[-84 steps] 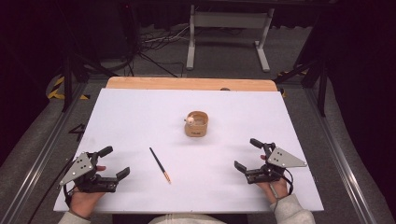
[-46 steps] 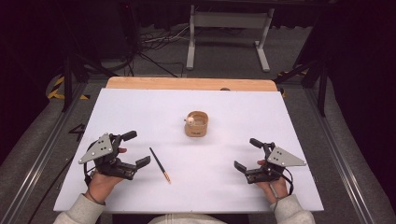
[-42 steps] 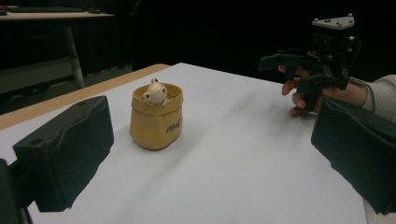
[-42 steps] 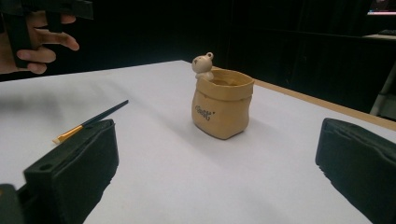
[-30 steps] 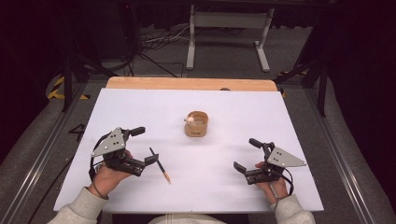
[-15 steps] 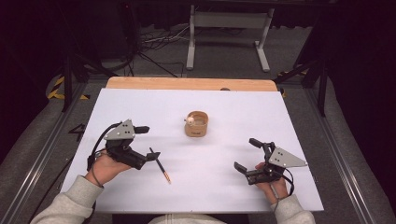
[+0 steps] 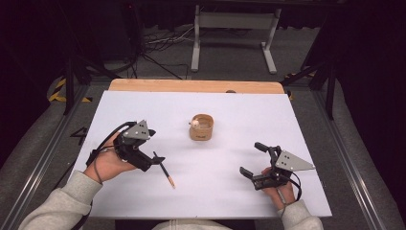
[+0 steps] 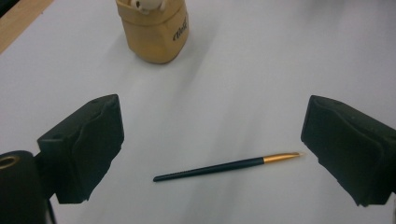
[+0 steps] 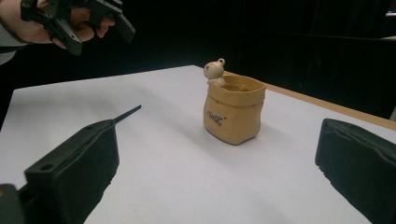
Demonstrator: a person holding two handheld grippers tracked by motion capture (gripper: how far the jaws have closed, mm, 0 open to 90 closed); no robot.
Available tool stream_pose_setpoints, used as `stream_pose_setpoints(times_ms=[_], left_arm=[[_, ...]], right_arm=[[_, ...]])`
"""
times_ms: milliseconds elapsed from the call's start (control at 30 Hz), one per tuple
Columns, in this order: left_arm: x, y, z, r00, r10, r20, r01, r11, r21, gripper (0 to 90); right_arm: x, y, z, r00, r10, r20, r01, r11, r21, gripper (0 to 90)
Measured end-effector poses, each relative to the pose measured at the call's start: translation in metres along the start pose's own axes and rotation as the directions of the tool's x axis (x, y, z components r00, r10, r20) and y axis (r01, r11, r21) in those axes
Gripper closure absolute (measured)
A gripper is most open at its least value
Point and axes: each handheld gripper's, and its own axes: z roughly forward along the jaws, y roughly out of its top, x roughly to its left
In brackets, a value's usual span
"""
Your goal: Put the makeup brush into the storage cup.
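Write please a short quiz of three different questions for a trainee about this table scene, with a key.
1. True or false: the pencil lies flat on the white table.
2. Which hand-held gripper is above the pencil: A left, B right?
3. Fill in: a small ____ figure peeks from the bag-shaped pot.

Key: 1 true; 2 A; 3 bear.

Lighting, for your record: white table (image 7: 230, 191) evenly bright from overhead, surroundings near black; soft faint shadows; your gripper views slightly soft, near jaws blurred.
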Motion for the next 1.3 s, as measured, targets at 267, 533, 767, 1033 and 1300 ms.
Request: stream_pose_setpoints(times_ms=[267, 533, 767, 1033, 1300], left_arm=[[0.002, 0.009, 0.008, 0.9996, 0.026, 0.006, -0.027, 0.9937, 0.109, 4.2], [0.003, 0.017, 0.015, 0.9984, 0.055, 0.011, -0.056, 0.9782, 0.2, 3.0], [0.005, 0.017, 0.027, 0.9967, 0.076, 0.03, -0.081, 0.9573, 0.277, 2.8], [0.005, 0.014, 0.043, 0.9938, 0.081, 0.077, -0.104, 0.9204, 0.377, 3.3], [0.003, 0.011, 0.054, 0.9882, 0.107, 0.109, -0.143, 0.9035, 0.404, 4.7]], right_arm=[[-0.001, 0.0, 0.0, 0.9997, 0.015, -0.021, -0.015, 1.0, 0.003, 0.2], [-0.001, 0.0, 0.001, 0.9995, 0.014, -0.027, -0.014, 1.0, 0.006, 0.2], [-0.001, 0.0, 0.001, 0.9994, 0.017, -0.031, -0.016, 1.0, 0.005, 0.1], [-0.001, 0.0, 0.0, 0.9992, 0.018, -0.035, -0.018, 1.0, 0.004, 0.2], [-0.001, 0.0, 0.001, 0.9988, 0.024, -0.044, -0.024, 1.0, 0.008, 0.2]])
